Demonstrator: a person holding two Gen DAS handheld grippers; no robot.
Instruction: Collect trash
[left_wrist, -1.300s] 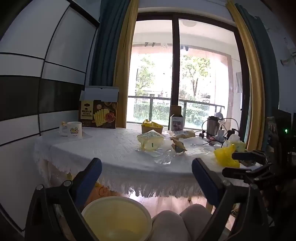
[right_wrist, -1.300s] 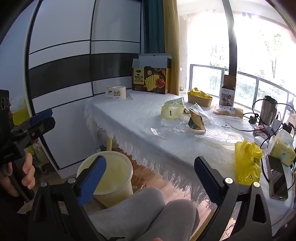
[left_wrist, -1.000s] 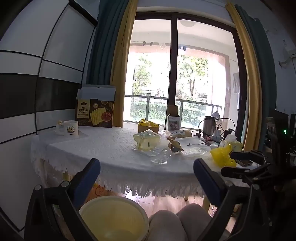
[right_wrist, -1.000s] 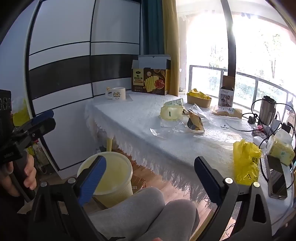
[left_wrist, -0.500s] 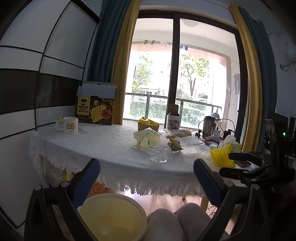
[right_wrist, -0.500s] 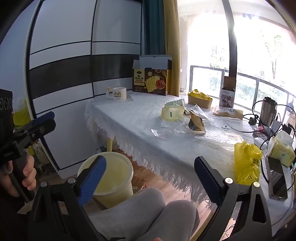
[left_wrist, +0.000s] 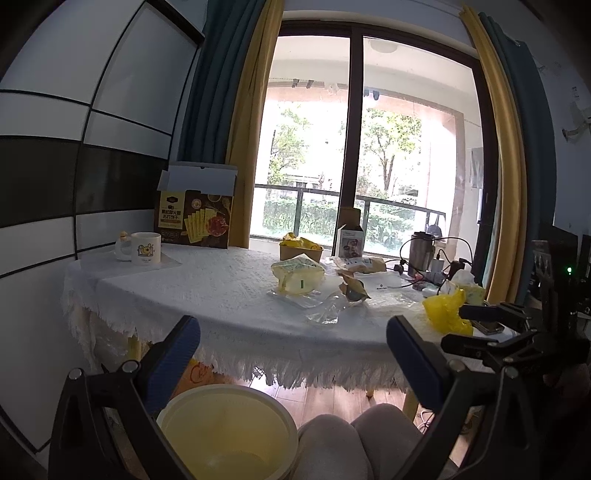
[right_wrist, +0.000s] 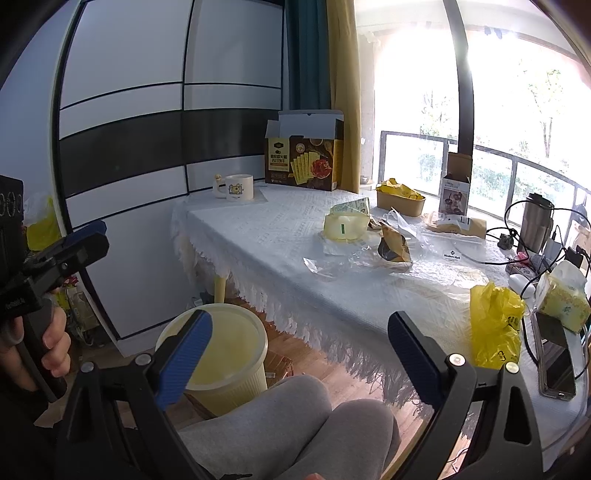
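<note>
Trash lies on a table with a white lace cloth (left_wrist: 207, 291): a yellow wrapper bag (left_wrist: 297, 275) (right_wrist: 343, 225), a clear plastic wrapper (left_wrist: 325, 312) (right_wrist: 332, 264), a brown crumpled snack bag (left_wrist: 354, 290) (right_wrist: 393, 245) and a yellow plastic bag (left_wrist: 445, 314) (right_wrist: 495, 321). A pale yellow bin (left_wrist: 227, 432) (right_wrist: 225, 354) stands on the floor in front of the table. My left gripper (left_wrist: 291, 354) is open and empty, above the bin. My right gripper (right_wrist: 299, 354) is open and empty, short of the table edge.
A white mug (left_wrist: 146, 248), an open cracker box (left_wrist: 195, 218), a brown bowl of yellow wrappers (left_wrist: 301, 249), a small carton (left_wrist: 349, 242), a steel flask (left_wrist: 421, 251), cables, a tissue pack (right_wrist: 563, 295) and a phone (right_wrist: 556, 360) are on the table. The person's knees (right_wrist: 295, 424) are below.
The left wrist view has drifted slightly, with the table sitting a little lower and farther. Both grippers stay open and empty. The right one has barely moved.
</note>
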